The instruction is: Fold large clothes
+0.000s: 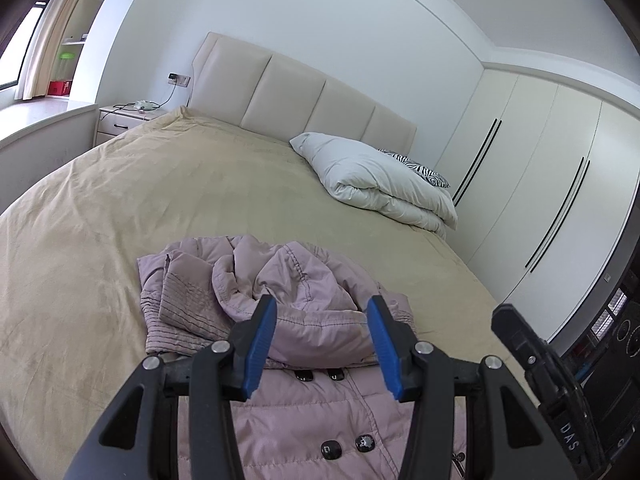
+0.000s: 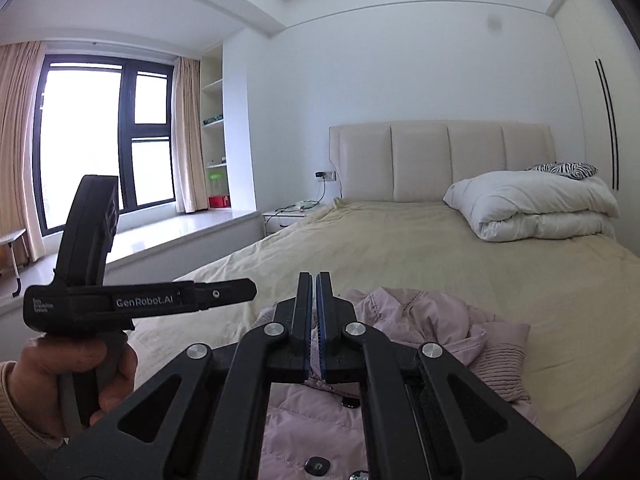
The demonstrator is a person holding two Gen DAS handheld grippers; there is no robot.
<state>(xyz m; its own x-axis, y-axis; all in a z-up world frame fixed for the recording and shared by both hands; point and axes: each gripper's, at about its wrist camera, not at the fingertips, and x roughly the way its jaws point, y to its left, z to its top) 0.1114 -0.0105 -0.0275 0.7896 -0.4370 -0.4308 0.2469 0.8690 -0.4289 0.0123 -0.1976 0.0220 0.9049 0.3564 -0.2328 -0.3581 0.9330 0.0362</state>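
Your left gripper (image 1: 322,340) stands partly open and holds nothing, hovering over the pale pink quilted padded coat with black buttons (image 1: 304,320). That coat lies on the beige bedspread (image 1: 160,184), its upper part heaped in a rumple, so most folding looks undone. Your right gripper (image 2: 315,320) is pinched closed, empty, above the coat.

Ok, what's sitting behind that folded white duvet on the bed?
A zebra-print pillow peeks out behind the folded white duvet, against the headboard. Only its top edge shows; the rest is hidden by the duvet, so anything else back there cannot be seen.
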